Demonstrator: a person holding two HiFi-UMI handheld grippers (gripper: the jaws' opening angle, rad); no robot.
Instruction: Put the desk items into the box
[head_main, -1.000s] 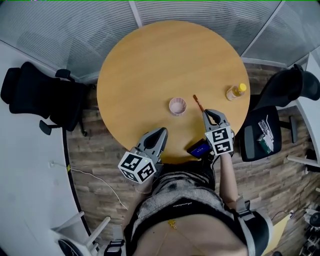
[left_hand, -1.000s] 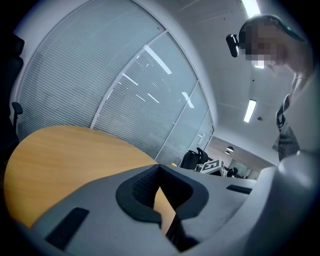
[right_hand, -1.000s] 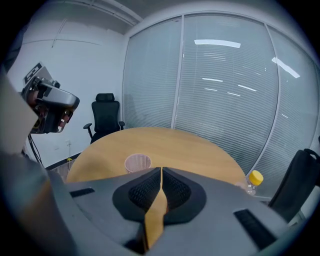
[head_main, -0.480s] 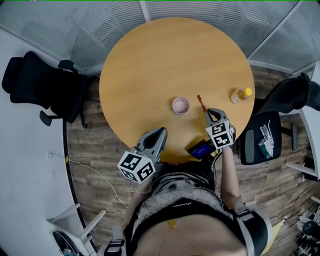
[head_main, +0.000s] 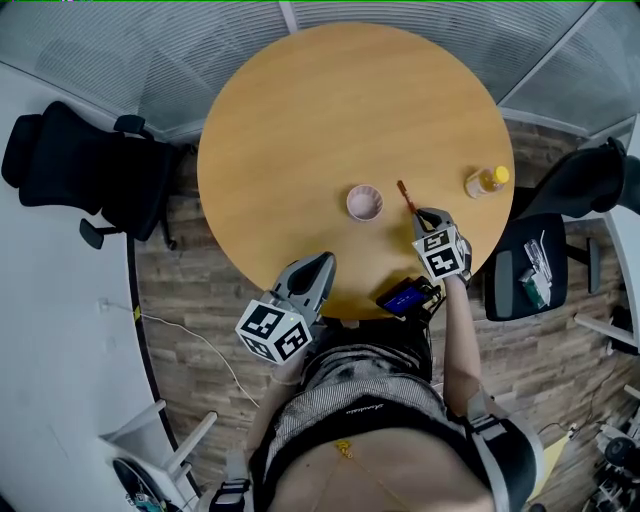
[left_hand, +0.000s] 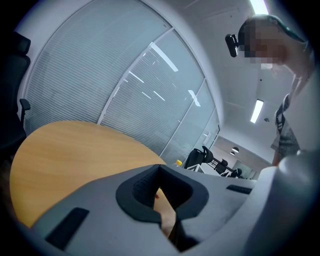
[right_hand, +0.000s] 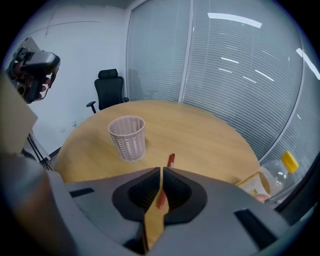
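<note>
Two grippers show in the head view: the right gripper (head_main: 430, 214), jaws together and empty, sits at the near end of the red pen (head_main: 405, 196). The pen lies on the table (head_main: 300, 130) with its long axis running away from the person, nearly in line with that gripper. The pink mesh cup (head_main: 364, 202), likely the box meant, stands just left of the pen. The left gripper (head_main: 322, 262) hangs at the table's near edge, clearly the farther of the two. The left gripper view shows its jaws closed on nothing, bare tabletop beyond. The right gripper view has the tips meeting and the pen straight ahead and below, along the slit, so I judge they must part before straddling it. No writing is readable; the bottle (right_hand: 274, 175) has a label showing only fruit pictures.
</note>
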